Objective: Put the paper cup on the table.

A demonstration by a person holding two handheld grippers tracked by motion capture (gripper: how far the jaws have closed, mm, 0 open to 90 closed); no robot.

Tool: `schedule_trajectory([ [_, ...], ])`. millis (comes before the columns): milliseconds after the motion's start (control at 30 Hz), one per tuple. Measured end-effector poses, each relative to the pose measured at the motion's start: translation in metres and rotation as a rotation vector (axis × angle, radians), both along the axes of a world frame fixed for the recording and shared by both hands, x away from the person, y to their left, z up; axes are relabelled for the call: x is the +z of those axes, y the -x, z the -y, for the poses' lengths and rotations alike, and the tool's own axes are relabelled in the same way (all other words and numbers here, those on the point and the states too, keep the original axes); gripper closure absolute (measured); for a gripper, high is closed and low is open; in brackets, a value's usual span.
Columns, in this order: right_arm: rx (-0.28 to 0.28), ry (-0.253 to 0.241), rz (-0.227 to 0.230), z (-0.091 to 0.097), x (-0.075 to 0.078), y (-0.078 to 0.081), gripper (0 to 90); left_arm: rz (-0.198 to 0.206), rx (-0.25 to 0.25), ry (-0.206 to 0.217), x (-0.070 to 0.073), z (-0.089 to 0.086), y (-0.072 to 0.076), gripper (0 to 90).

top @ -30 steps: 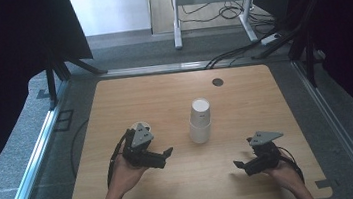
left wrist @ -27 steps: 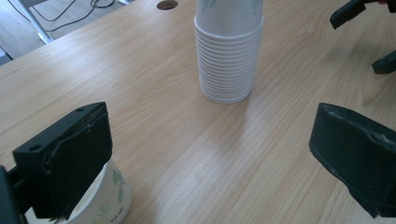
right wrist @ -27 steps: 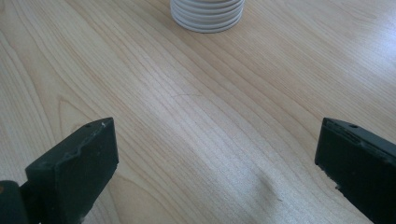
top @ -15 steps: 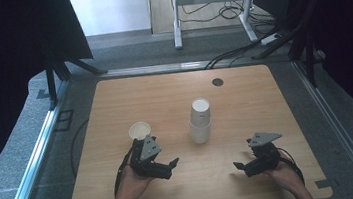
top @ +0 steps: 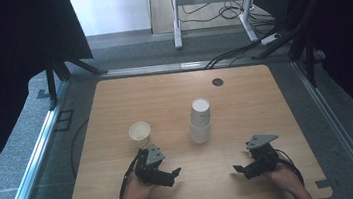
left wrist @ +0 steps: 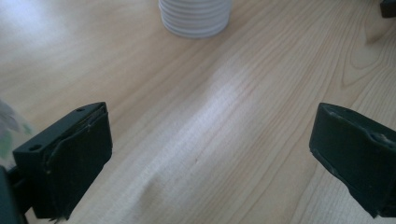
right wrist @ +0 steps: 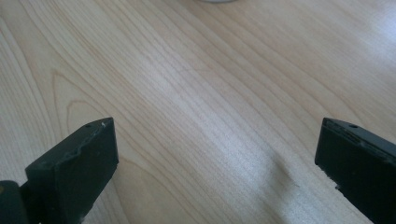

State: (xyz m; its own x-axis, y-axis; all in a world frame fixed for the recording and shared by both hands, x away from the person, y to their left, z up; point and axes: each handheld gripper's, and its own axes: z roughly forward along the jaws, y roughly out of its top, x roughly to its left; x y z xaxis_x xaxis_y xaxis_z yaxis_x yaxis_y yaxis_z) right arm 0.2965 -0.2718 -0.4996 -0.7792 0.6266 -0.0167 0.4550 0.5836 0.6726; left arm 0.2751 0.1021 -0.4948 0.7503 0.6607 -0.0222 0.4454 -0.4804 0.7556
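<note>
Your left gripper [top: 173,173] sits low over the near left part of the worktop [top: 244,96], its jaws spread wide with nothing between them. Your right gripper [top: 240,169] rests near the front right, jaws likewise parted and empty. A single white paper cup [top: 139,133] stands upright, mouth up, just behind your left gripper. To its right, near the middle of the worktop, stands a stack of white cups [top: 200,120], mouth down; the top cup sits a little off-line from those below.

In the left gripper view the ribbed base of that stack [left wrist: 195,17] lies ahead, beyond the jaws and clear of them.

The likely trouble is the lone cup. It looks light and sits so near the back of your left gripper that a careless lift of the hand, or the trailing cable, could tip it or push it away. The stack looks tall and top-heavy; pinch it low or knock it sideways and it may topple, or several cups may come away together. Squeezing hard would probably crush the thin paper wall.
</note>
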Motion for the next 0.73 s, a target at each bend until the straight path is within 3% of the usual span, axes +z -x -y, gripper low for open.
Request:
schedule_trajectory([
  [400,0.019,0.043,-0.031,-0.005,-0.010,0.001,0.0,-0.095,-0.020,-0.053,-0.019,0.007,0.003,0.0],
  [733,0.023,0.047,-0.040,-0.005,-0.012,0.001,0.0,-0.122,-0.018,-0.071,-0.024,0.010,0.003,0.0],
])
